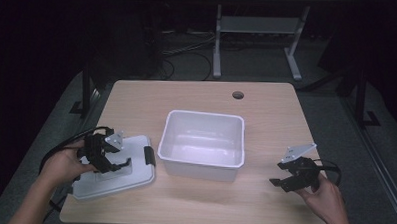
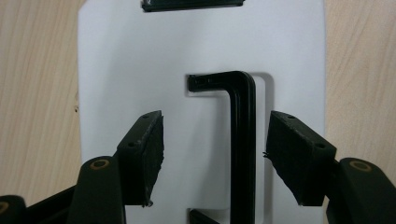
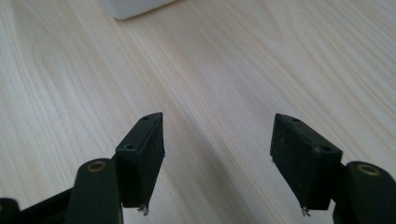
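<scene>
White plastic lid (image 1: 115,170) with a black folding handle (image 2: 242,140) lies flat on the wooden counter (image 1: 198,202) left of the open white tub (image 1: 203,143). Our left tongs (image 1: 106,160) straddle that handle, spread wide; next we squeeze and lift. Right tongs (image 1: 287,178) wait spread beside the tub.

My tongs are both plain black: left gripper (image 2: 212,154), right gripper (image 3: 217,158). White lid (image 1: 115,175) with a black handle (image 2: 240,140) and black clips. White tub (image 1: 203,142). Table (image 1: 266,114) is pale wood, streaky grain.
</scene>
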{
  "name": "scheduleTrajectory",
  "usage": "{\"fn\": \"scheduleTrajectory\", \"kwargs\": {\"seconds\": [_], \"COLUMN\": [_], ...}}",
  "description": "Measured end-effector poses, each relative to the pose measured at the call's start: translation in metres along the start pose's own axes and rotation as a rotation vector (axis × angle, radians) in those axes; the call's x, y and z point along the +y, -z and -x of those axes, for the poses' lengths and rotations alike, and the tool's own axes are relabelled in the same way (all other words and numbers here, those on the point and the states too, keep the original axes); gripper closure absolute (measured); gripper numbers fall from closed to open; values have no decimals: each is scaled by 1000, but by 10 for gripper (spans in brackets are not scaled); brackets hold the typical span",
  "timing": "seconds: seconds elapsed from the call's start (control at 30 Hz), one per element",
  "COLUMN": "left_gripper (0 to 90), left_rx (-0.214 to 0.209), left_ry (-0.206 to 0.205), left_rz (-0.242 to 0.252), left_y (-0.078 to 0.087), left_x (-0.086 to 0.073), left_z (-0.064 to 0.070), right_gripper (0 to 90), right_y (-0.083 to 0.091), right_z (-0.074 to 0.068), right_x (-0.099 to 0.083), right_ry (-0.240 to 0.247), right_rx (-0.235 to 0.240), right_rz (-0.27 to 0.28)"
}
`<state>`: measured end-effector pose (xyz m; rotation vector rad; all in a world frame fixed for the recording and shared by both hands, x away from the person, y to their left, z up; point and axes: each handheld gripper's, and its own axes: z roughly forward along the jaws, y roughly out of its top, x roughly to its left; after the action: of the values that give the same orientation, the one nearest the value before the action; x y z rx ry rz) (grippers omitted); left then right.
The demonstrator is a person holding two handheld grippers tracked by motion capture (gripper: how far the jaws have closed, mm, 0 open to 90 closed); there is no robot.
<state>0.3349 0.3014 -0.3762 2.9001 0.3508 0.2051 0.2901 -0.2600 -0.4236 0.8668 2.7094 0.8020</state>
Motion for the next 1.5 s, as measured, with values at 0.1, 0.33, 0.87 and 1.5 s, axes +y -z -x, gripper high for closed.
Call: {"fn": "scheduleTrajectory", "kwargs": {"seconds": [0.1,0.33,0.87,1.5], "left_gripper": [363,363,486,699], "left_rx": [3,0,-3,-8], "left_ry": [1,-2,-23,-45], "left_rz": [3,6,-31,-52], "left_y": [0,-2,-7,-10], "left_x": [0,-1,-6,-11], "left_z": [1,3,7,11], "right_gripper": [332,319,318,318], "right_y": [-2,-2,-1,0], "right_z": [-1,-2,1,1], "right_x": [0,-5,-12,-12], "right_ry": [-7,-30,-45,-43], "right_rx": [-3,-16,-21,-15], "right_rz": [-1,22,20,20]}}
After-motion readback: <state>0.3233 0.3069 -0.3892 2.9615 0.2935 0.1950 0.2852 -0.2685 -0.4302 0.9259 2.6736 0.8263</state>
